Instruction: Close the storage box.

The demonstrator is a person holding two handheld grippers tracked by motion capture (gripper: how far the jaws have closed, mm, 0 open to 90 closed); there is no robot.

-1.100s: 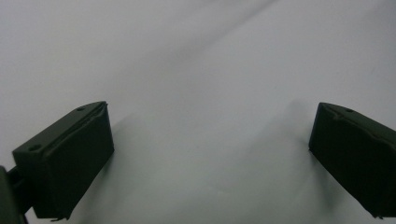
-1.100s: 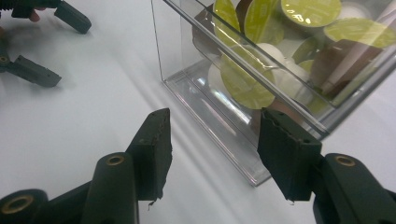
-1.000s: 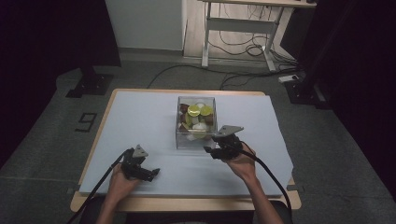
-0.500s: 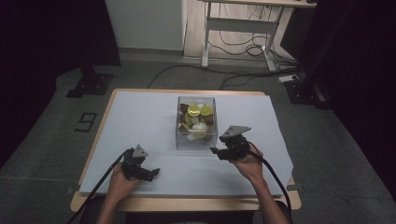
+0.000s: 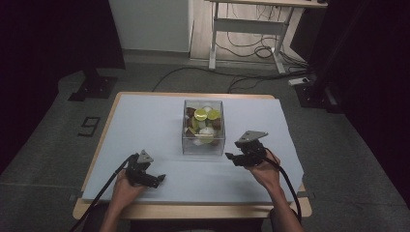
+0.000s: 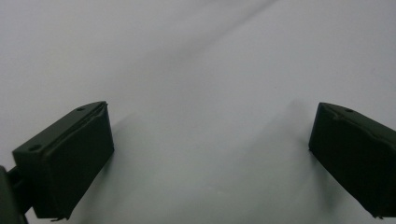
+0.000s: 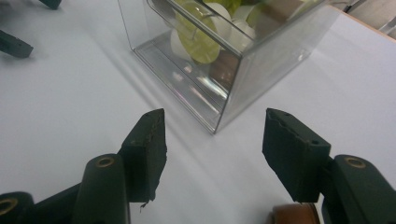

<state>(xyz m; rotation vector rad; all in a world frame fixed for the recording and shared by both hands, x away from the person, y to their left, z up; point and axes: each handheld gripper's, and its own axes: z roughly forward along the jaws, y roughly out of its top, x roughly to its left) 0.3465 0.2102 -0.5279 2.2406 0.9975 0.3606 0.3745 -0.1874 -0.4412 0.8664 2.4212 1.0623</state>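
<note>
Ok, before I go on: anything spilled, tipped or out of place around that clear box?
Nothing stands out. The clear box stands upright on the white table cover, its round yellow, white and brown pieces all inside. Nothing is spilled beside it. The right tongs are open and empty, facing a corner of the box; the left tongs are open over bare cover.

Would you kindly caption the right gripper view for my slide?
Open right hand-held gripper faces a corner of the clear box of capsules on the white table.
</note>
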